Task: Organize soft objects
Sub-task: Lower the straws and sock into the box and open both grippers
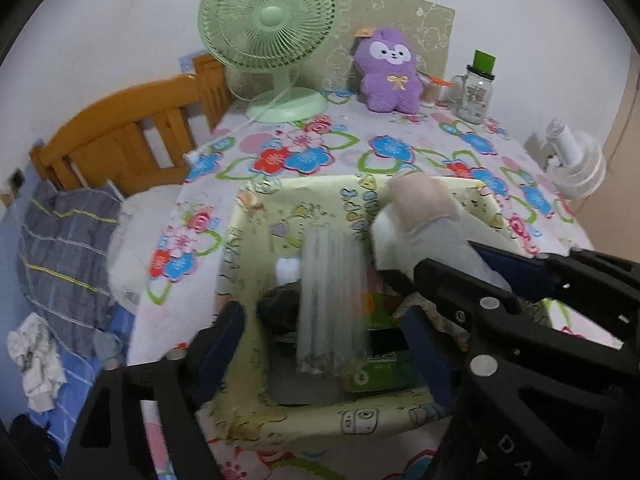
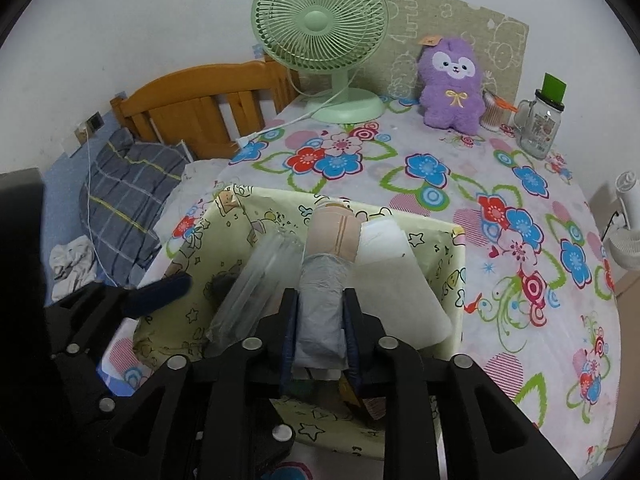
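In the left wrist view, a soft-walled fabric box (image 1: 256,216), pale yellow with cartoon prints, is seen on a flowered tablecloth (image 1: 384,152). The left gripper (image 1: 324,336) is spread wide, its blue-padded fingers (image 1: 222,332) set apart over the box and closed on nothing. A clear crinkled plastic pack (image 1: 332,300) stands nearly upright between them, over a green carton (image 1: 380,372) and a dark item that is too blurred to name. A soft roll (image 1: 424,204), beige at its tip and wrapped in thin film lower down, is held at the box's right side by the right gripper (image 1: 500,276), beside a white folded sheet (image 1: 384,240). Behind, open cloth is left up to a green fan (image 1: 272,32), a fuzzy purple plush toy (image 1: 392,76) and a glass jar (image 1: 476,92).

In the right wrist view, the right gripper (image 2: 322,320) is clamped on the roll (image 2: 324,280), whose beige end (image 2: 334,232) points into the box (image 2: 452,264). The plastic pack (image 2: 260,276) leans just left of it; the white sheet (image 2: 396,276) lies to the right. One left finger (image 2: 160,296) shows at the box's left wall. The box's bottom is hidden by the gripper.
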